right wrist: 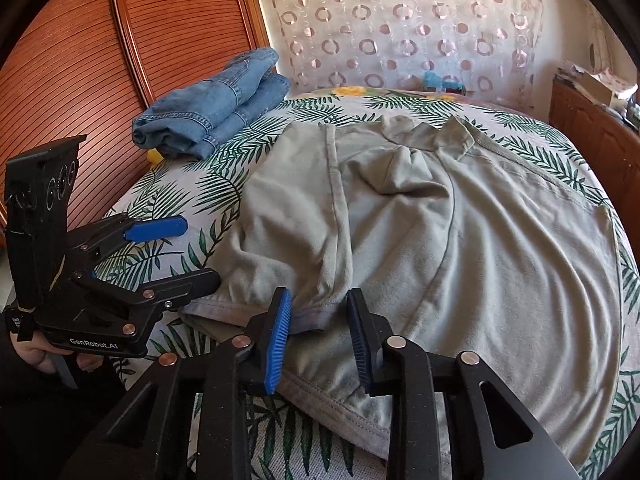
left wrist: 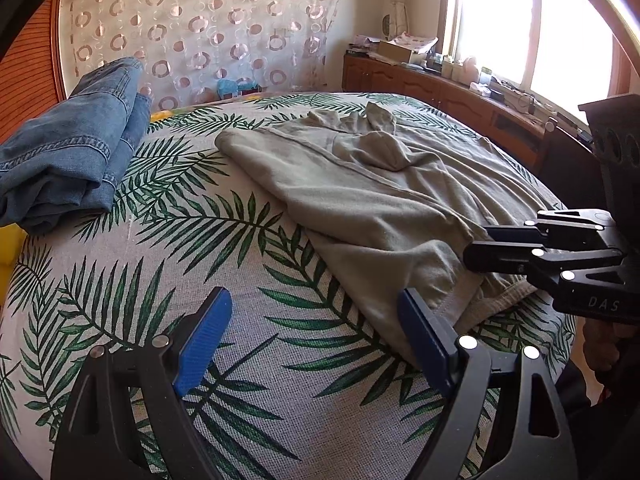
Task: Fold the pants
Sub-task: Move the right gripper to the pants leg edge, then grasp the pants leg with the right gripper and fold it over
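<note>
Grey-green pants [left wrist: 360, 192] lie loosely spread and rumpled on the leaf-print bed [left wrist: 200, 240]; they fill most of the right wrist view [right wrist: 460, 240]. My left gripper [left wrist: 316, 316] is open over the bedsheet, its right finger beside the pants' near edge; it also shows at the left of the right wrist view [right wrist: 200, 252]. My right gripper [right wrist: 318, 320] is open, its fingers on either side of a raised fold at the pants' near hem [right wrist: 312, 312]. In the left wrist view it [left wrist: 476, 248] reaches in from the right, against the pants' near edge.
Folded blue jeans [left wrist: 68, 152] lie at the bed's far left, also in the right wrist view [right wrist: 216, 108]. A wooden slatted wall [right wrist: 100, 60] stands on the left. A patterned curtain [left wrist: 200, 32] hangs behind the bed. A cluttered wooden cabinet [left wrist: 440, 88] runs under the window.
</note>
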Available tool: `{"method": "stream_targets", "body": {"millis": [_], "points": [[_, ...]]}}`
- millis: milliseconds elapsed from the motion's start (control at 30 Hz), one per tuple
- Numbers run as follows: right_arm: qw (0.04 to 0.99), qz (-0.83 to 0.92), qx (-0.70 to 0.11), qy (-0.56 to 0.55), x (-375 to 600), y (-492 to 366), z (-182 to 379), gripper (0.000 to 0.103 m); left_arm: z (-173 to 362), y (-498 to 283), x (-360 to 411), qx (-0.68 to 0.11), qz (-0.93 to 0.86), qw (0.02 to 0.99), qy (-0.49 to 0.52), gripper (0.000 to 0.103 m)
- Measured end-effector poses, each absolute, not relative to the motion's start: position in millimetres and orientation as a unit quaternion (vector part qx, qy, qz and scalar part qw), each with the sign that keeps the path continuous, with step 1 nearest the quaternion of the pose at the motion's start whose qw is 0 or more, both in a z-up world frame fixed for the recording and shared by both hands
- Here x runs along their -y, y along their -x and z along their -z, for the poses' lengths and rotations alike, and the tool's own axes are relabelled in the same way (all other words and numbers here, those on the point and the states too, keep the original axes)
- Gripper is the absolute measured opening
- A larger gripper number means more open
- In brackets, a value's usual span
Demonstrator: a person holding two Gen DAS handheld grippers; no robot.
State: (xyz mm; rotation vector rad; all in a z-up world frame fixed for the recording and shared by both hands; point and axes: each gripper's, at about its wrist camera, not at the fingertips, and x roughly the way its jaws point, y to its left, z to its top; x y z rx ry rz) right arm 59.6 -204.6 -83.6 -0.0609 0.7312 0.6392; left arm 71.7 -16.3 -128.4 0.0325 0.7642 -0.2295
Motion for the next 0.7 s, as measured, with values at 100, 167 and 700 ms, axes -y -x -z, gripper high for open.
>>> {"method": "stream_targets", "body": {"millis": [100,167,700], "points": [[0.887,-0.31,-0.341,0.035,200.3,-56.4,82.5,0.012,127.3,-71.9,14.8,-0.376,0.109,0.92,-0.011,0.085],[0.889,-0.312,-0.332,0.036,201.6,-52.4,78.1,0.008,126.7,-72.1,14.6,-0.378,0.107,0.919,-0.009,0.085],[0.93,-0.276,-0.236,0.06,230.2,-5.6,40.8,0.006,107.8,-69.5,23.7,-0.365,0.121,0.923,-0.009,0.085]]}}
